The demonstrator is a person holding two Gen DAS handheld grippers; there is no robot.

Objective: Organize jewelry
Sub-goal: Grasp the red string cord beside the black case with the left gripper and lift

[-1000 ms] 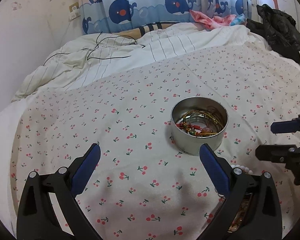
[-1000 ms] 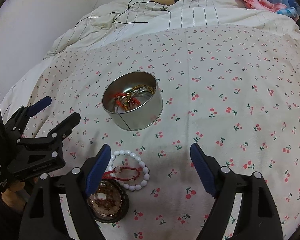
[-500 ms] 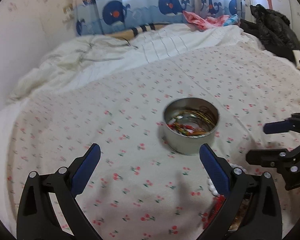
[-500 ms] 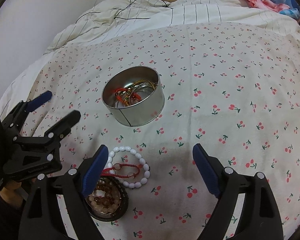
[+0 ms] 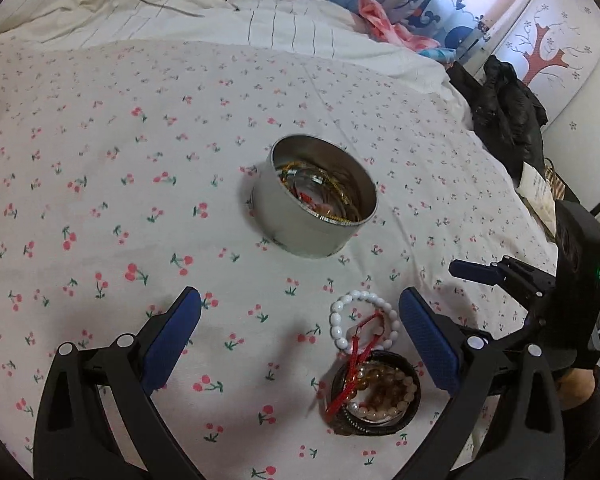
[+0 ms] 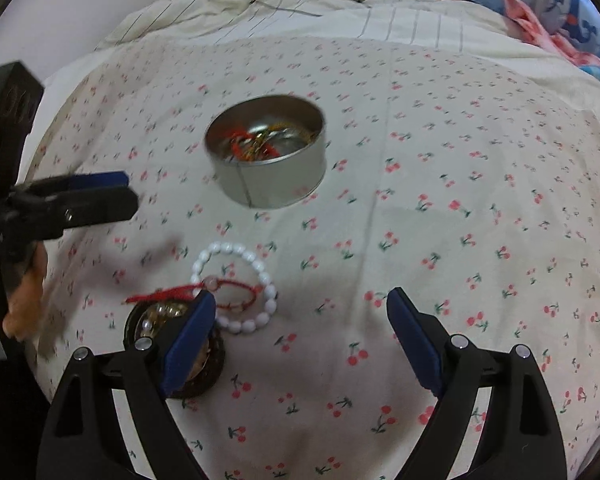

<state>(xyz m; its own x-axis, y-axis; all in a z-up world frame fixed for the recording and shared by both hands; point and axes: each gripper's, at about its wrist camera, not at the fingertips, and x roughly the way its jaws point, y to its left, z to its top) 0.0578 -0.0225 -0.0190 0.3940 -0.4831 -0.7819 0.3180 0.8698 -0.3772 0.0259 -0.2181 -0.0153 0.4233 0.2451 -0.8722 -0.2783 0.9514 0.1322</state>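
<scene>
A round metal tin (image 5: 300, 236) (image 6: 276, 184) with gold and red jewelry inside stands on the cherry-print bedsheet (image 5: 100, 160). In front of it lie a white bead bracelet (image 5: 335, 322) (image 6: 271, 289), a red cord bracelet (image 5: 358, 346) (image 6: 236, 285) and a dark bangle holding amber beads (image 5: 384, 394) (image 6: 152, 318). My left gripper (image 5: 299, 294) is open above the sheet, the bracelets just inside its right finger. My right gripper (image 6: 300, 294) is open too, and its left finger covers part of the bangle. Nothing is held.
A rumpled striped duvet (image 5: 260, 20) with a thin black cable lies at the back. A black jacket (image 5: 508, 116) sits at the bed's right edge, pink cloth (image 5: 384, 28) by the whale curtain. A hand (image 6: 24, 304) holds the left gripper.
The left gripper has tilted down and swung right, so the bracelet pile now shows between its fingers. The right gripper has rolled slightly and stayed in place.
</scene>
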